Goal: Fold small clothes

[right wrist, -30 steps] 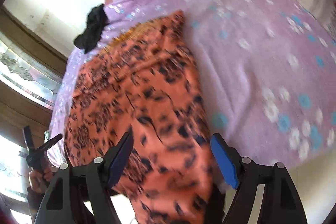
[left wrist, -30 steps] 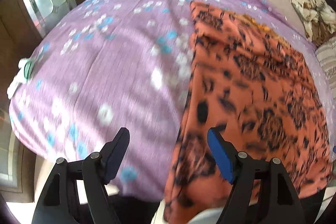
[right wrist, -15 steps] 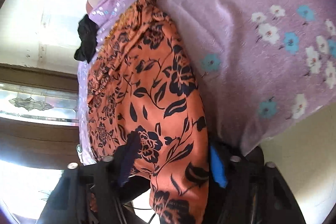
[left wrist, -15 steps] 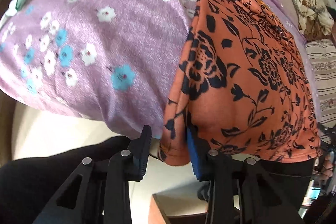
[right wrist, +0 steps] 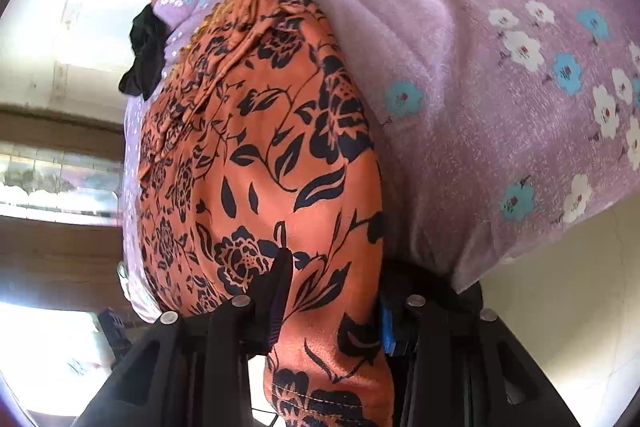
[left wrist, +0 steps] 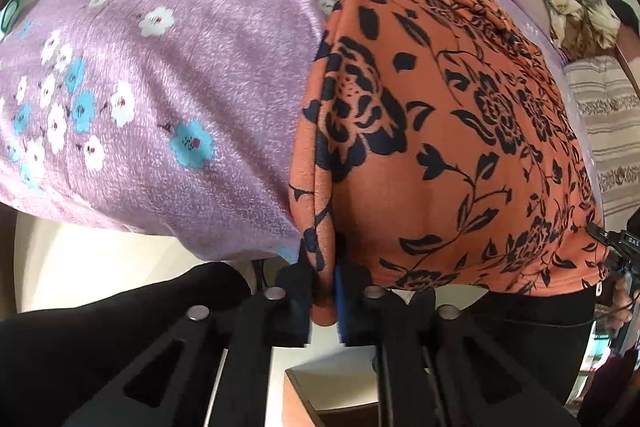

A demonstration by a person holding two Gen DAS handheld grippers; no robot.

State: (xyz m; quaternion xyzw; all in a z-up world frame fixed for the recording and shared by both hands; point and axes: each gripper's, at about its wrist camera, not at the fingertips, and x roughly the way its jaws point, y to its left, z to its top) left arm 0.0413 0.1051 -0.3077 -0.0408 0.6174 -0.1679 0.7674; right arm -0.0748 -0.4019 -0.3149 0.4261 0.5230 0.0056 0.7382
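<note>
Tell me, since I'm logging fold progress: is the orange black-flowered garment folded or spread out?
Spread out: the orange black-flowered garment lies flat along the purple floral bedsheet, its near hem pinched by the left gripper and right gripper.

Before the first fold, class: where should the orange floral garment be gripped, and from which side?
Grip the orange floral garment at its two near corners, coming from the bed's edge, where its hem overhangs the purple bedsheet. The left gripper and right gripper already pinch there.
</note>
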